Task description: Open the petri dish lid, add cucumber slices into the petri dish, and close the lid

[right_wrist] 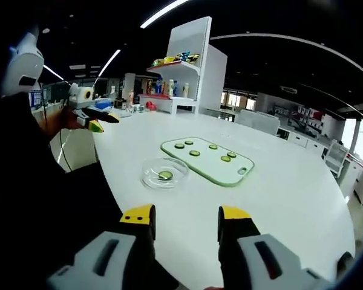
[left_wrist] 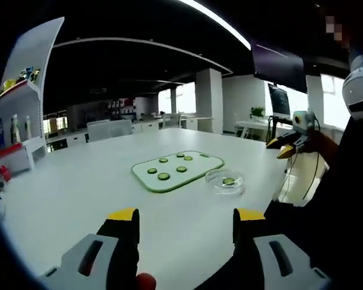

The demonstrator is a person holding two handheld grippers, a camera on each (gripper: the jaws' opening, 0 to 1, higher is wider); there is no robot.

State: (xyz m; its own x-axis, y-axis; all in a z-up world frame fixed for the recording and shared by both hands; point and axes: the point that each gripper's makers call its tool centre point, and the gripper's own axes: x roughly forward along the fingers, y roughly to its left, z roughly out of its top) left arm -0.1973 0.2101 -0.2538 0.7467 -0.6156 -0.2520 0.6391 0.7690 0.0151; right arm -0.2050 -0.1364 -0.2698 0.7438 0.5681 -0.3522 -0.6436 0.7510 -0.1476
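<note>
A clear petri dish (left_wrist: 225,181) (right_wrist: 164,173) sits on the white table with one cucumber slice (left_wrist: 228,180) (right_wrist: 165,175) inside; I cannot tell whether its lid is on. Beside it lies a green-rimmed cutting board (left_wrist: 196,172) (right_wrist: 230,172) carrying several more cucumber slices (left_wrist: 163,176) (right_wrist: 195,153). My left gripper (left_wrist: 186,216) hangs open and empty above the near table, well short of the dish. My right gripper (right_wrist: 186,215) is also open and empty, back from the dish. Each gripper appears in the other's view, raised off the table edge: right (left_wrist: 284,148), left (right_wrist: 97,124).
The round white table (left_wrist: 78,193) (right_wrist: 290,193) stretches wide around the board. The person's dark clothing (left_wrist: 327,211) (right_wrist: 42,199) fills the side by the dish. A white shelf unit with bottles and packets (right_wrist: 181,72) (left_wrist: 18,109) stands beyond the table.
</note>
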